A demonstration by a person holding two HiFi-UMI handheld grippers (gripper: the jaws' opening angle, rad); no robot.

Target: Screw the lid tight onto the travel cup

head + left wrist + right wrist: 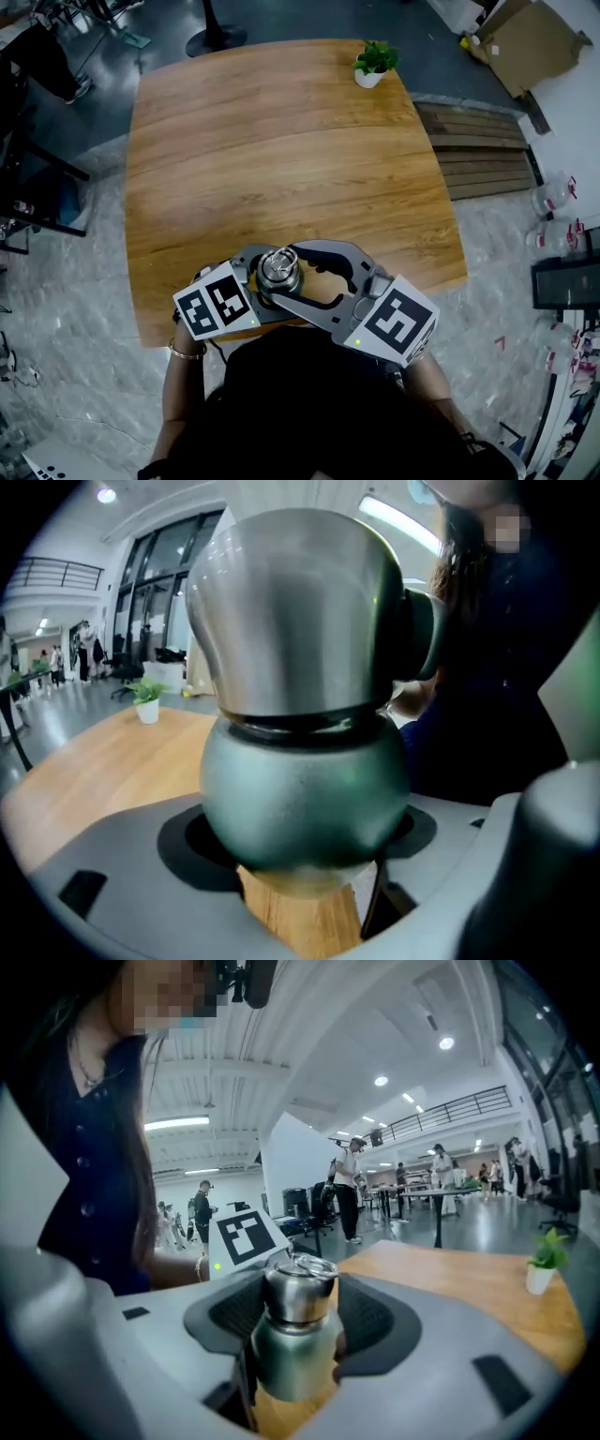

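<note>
Left gripper (pixel 302 874) clamps the travel cup (pixel 305 799) steady (body only) — right gripper (pixel 292 1354), spread, straddles the lid (pixel 300 1290), presumably for twisting.

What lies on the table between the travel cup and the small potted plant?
Nothing: in the head view, the wooden table is bare between the travel cup and the potted plant at its far edge.

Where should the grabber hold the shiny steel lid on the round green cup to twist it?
Probably the shiny steel lid, around its upright round wall, coming level from the side; the left gripper clamps the round green cup body below.
</note>
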